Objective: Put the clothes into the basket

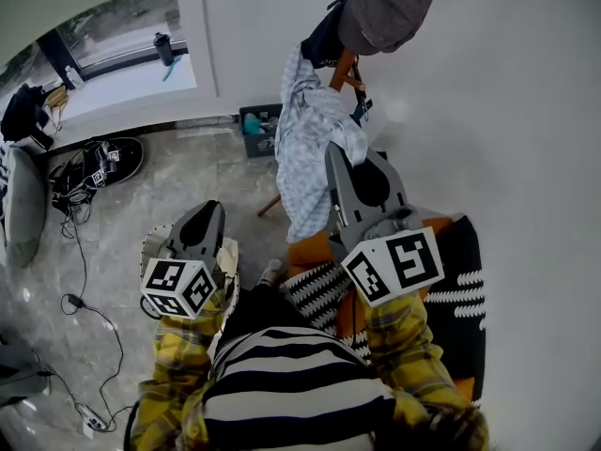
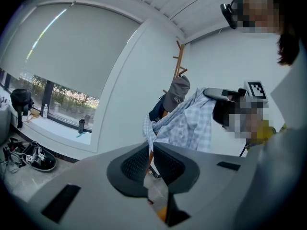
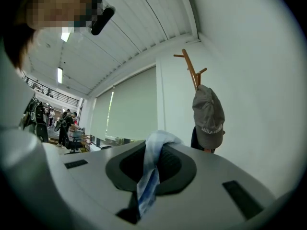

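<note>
A light blue checked shirt hangs off a wooden coat rack, below a grey cap and a dark garment. My right gripper is shut on the shirt's edge; in the right gripper view a fold of that cloth is pinched between the pads of the right gripper, with the cap beyond. My left gripper hovers over a pale woven basket, shut and holding nothing. From the left gripper I see the shirt and cap.
An orange and black-and-white patterned mat lies at the right by the wall. A teal box stands at the rack's foot. Cables and dark gear lie on the floor at left. A bottle stands on the window sill.
</note>
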The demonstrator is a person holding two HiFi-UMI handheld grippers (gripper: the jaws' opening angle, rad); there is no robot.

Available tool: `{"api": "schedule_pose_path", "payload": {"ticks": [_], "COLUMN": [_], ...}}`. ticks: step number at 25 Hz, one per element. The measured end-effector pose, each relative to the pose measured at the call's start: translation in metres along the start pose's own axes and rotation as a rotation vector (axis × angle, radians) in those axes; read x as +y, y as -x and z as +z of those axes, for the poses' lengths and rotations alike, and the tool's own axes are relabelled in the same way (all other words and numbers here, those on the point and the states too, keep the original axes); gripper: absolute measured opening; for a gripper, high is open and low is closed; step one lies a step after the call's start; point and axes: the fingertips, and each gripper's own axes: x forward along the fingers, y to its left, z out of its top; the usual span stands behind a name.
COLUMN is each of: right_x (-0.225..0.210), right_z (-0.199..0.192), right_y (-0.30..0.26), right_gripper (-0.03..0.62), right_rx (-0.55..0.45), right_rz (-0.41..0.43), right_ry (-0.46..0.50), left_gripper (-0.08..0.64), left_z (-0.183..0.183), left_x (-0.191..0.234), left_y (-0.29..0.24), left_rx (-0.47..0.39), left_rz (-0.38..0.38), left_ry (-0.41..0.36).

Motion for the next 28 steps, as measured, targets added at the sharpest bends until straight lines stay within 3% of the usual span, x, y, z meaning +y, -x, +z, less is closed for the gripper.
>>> {"api": "schedule_pose_path", "payload": {"ticks": [5,11,23,28], "right_x": [0.034,0.075,0.151,0.206], "right_z": [-0.001,-0.010,-0.011,-0.007], "right_y": [-0.007,-0.007,-0.035,-0.046], "right_gripper": [0.043,0.042,0.043,0.043], "right_rx": [0.033,0.034,0.008,0.013], "right_rz": [0.086,0.185,0.328,0.386], "right_ry": [-0.013,-0.044,-0.048,-0.054], "left_gripper": [0.026,0.026,0.026,0.026], "left_z": [0.016,0.005,-0.001,0.003], "left_x": [0.003,0.016,0.060,0.091], "left_y": [0.022,0.069,0.137,0.190], "left_rx": [-0.018,-0.026,-0.075,-0.092], "left_rz": [0.040,0.130,0.259,0.325], "left_ry": [-0.004,0.001,0.029,0.055]}}
